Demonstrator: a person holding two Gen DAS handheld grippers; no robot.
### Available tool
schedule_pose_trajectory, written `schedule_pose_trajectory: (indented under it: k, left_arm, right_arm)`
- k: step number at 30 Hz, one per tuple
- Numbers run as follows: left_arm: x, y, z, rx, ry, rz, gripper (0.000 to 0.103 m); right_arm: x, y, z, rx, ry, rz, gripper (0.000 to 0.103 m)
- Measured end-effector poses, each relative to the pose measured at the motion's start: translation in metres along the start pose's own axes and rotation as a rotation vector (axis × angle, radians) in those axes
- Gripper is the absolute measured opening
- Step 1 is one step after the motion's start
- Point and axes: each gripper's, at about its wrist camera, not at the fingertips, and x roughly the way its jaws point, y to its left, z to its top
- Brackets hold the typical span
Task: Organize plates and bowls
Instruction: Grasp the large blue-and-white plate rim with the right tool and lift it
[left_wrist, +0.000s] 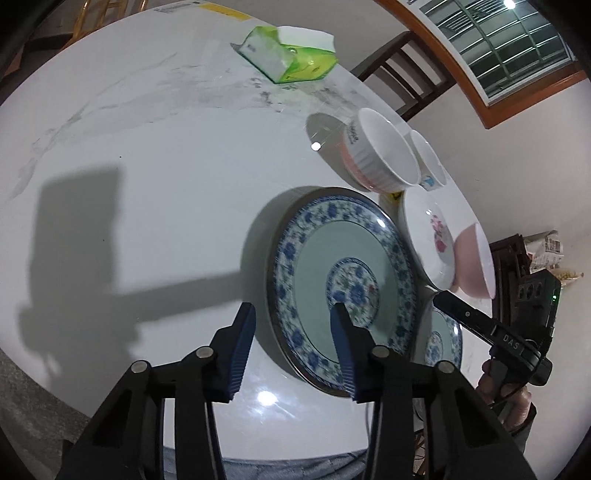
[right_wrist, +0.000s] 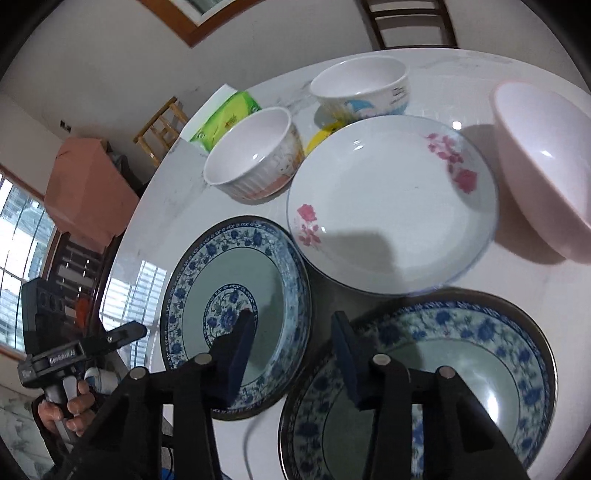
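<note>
My left gripper (left_wrist: 293, 306) is open and straddles the near-left rim of a blue-flowered plate (left_wrist: 340, 266). One pad is over the plate and the other over the white table (left_wrist: 166, 192). My right gripper (right_wrist: 293, 315) is open above the gap between that plate (right_wrist: 221, 280) and a second blue-flowered plate (right_wrist: 461, 354), with a pad over each. Neither gripper holds anything. Behind them sit a white plate with pink flowers (right_wrist: 391, 210), a pink bowl (right_wrist: 543, 166), a ribbed white bowl (right_wrist: 255, 155) and a cartoon-printed bowl (right_wrist: 362, 88).
A green tissue packet (left_wrist: 291, 55) lies at the far side of the table. A dark wooden chair (left_wrist: 402, 74) stands behind the table. A hand (right_wrist: 70, 406) holds the left gripper at the table's edge. A window (left_wrist: 498, 48) is on the wall.
</note>
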Motion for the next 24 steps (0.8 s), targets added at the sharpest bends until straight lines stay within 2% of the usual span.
schedule_pose_trajectory:
  k: [7, 13, 22, 24]
  left_arm:
    - [0.014, 0.008, 0.009, 0.001, 0.022, 0.003, 0.030]
    - [0.024, 0.010, 0.014, 0.008, 0.043, -0.006, 0.029]
    - [0.038, 0.010, 0.016, 0.040, 0.081, -0.002, 0.015]
    - [0.040, 0.010, 0.016, 0.045, 0.082, 0.003, 0.012]
  right_arm:
    - [0.028, 0.002, 0.018, -0.035, 0.042, -0.015, 0.037]
    - [0.045, 0.003, 0.027, -0.050, 0.076, -0.009, 0.031]
    - [0.057, 0.003, 0.025, -0.059, 0.108, -0.005, 0.023]
    - [0.059, 0.008, 0.024, -0.077, 0.108, -0.024, 0.018]
